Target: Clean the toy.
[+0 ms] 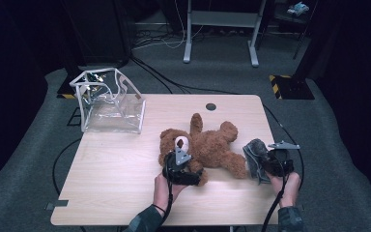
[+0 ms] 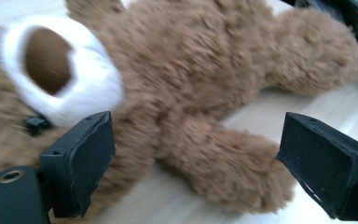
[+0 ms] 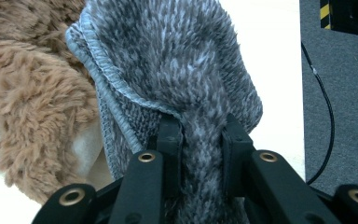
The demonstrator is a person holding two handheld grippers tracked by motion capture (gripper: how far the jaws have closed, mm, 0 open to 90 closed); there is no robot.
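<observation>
A brown teddy bear (image 1: pixel 207 145) lies on its back in the middle of the wooden table (image 1: pixel 121 179), head toward the left. My left gripper (image 1: pixel 178 166) hovers at the bear's head and near arm, open, its jaws spread either side of that arm (image 2: pixel 228 163), with the white muzzle (image 2: pixel 60 70) just beyond. A grey knitted garment (image 3: pixel 177 70) hangs by the bear's foot (image 3: pixel 32 121). My right gripper (image 3: pixel 200 140) is shut on a fold of it, seen in the high view as the right gripper (image 1: pixel 265 162) holding the garment (image 1: pixel 255 157).
A clear plastic bag with white trim (image 1: pixel 108 101) stands open at the table's back left corner. A round cable hole (image 1: pixel 211 107) sits near the back edge. Cables run over the grey carpet behind, with a desk frame (image 1: pixel 221 29) beyond.
</observation>
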